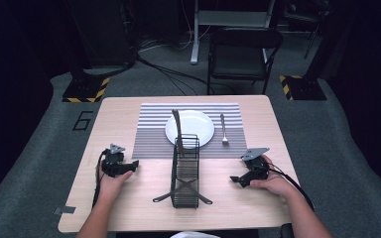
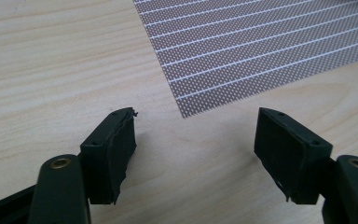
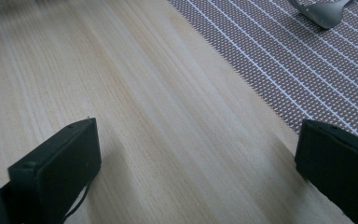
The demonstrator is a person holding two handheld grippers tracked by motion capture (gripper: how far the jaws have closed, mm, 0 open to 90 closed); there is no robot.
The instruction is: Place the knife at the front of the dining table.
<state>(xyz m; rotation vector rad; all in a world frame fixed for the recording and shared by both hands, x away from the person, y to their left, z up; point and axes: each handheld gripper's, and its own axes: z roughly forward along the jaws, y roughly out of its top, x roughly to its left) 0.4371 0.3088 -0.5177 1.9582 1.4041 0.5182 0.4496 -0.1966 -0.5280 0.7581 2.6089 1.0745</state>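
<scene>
Low in the high view, the left gripper [image 1: 130, 166] and right gripper [image 1: 236, 179] rest on the tabletop [image 1: 129, 198] at lower left and lower right, fingers [image 2: 116, 144] apart and empty, flanking the black wire rack [image 1: 185, 171] at centre, below the striped placemat [image 1: 154, 134].

Table [image 1: 129, 198]: pale wood grain, smooth, matt. Placemat [image 1: 154, 134]: woven mesh cloth, striped, textured. Plate [image 1: 198, 124]: white, glossy, ceramic-looking. Fork [image 1: 223, 130]: shiny metal. Rack [image 1: 185, 173]: thin dark wire, matt. Left gripper [image 2: 196, 154] pads [image 2: 116, 158]: black, matt, rubbery, frayed edges.
</scene>
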